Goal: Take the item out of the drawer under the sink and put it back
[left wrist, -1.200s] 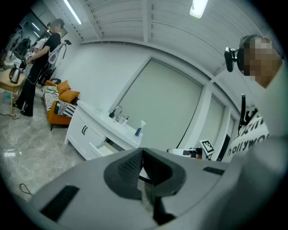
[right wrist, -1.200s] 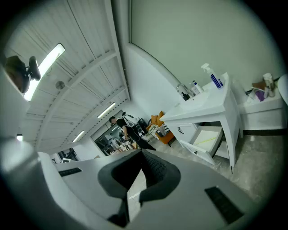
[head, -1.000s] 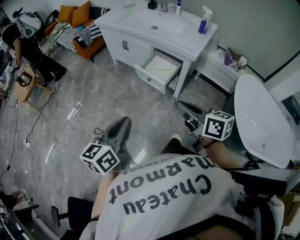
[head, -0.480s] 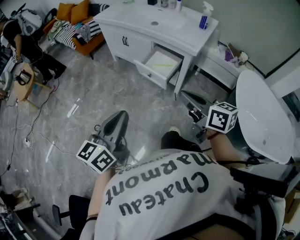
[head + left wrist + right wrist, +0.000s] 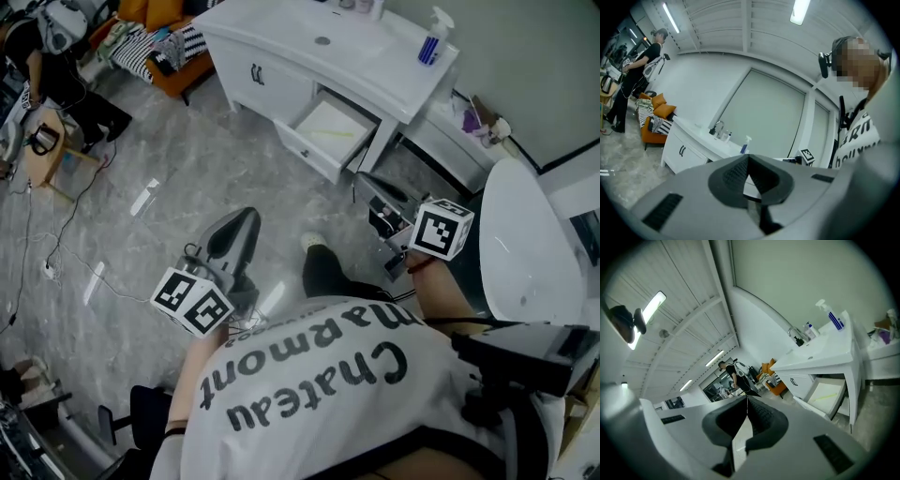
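Observation:
A white sink cabinet (image 5: 309,56) stands ahead, its right-hand drawer (image 5: 330,131) pulled open. A thin yellow-green item (image 5: 335,135) lies on the drawer's floor; the right gripper view shows the same drawer (image 5: 828,395) and the item (image 5: 827,396) in it. My left gripper (image 5: 246,217) hangs over the grey marble floor, well short of the cabinet, shut and empty. My right gripper (image 5: 367,180) points at the cabinet's right leg, a little short of the drawer, also shut with nothing in it. Both pairs of jaws meet tip to tip in their own views (image 5: 748,157) (image 5: 746,399).
A blue spray bottle (image 5: 431,47) and small bottles stand on the counter by the faucet. A white oval tub (image 5: 525,244) is at the right, a low shelf (image 5: 450,141) beside the cabinet. An orange sofa (image 5: 141,23), a person (image 5: 47,66) and floor cables lie left.
The wearer has stepped toward the cabinet, which now sits closer and more to the right. A dark shoe shows between the grippers. Both grippers stayed shut and moved forward with the body.

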A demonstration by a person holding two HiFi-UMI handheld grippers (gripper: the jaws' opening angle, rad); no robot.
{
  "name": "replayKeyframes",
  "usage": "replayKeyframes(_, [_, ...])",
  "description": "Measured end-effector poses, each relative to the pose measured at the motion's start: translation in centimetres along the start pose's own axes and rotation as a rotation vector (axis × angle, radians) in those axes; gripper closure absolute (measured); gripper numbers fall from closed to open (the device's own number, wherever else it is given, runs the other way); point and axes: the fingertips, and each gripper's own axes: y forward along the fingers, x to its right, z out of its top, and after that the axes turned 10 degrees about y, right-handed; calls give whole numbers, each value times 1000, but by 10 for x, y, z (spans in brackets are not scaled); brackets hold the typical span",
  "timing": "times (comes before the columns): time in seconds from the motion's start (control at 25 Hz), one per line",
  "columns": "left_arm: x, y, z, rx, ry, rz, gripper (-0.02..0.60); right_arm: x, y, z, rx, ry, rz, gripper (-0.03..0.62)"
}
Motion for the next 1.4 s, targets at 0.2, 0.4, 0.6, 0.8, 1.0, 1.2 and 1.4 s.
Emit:
replayKeyframes(0.2, [-37, 37, 13, 45, 34, 5, 574, 34, 48, 25, -56, -71, -32, 582])
replayKeyframes(0.4, [-80, 88, 4, -8, -8, 70, 574, 73, 91, 56, -113, -78, -37, 582])
replayKeyframes(0.6, [-119, 137, 3, -28, -33, 104, 574, 123, 137, 91, -143, -74, -57, 582])
replayKeyframes(0.8, [-155, 167, 5, -5, -84, 135, 574, 165, 169, 105, -165, -52, -96, 582])
replayKeyframes(1.0, [-191, 193, -10, -5, -138, 214, 574, 216, 199, 105, -235, -87, -176, 582])
replayKeyframes(1.2, [-203, 214, -34, -87, -149, 240, 574, 256, 225, 93, -306, -40, -204, 582])
replayKeyframes(1.4, [-207, 215, -64, -208, -102, 264, 574, 298, 241, 70, -392, -146, -345, 582])
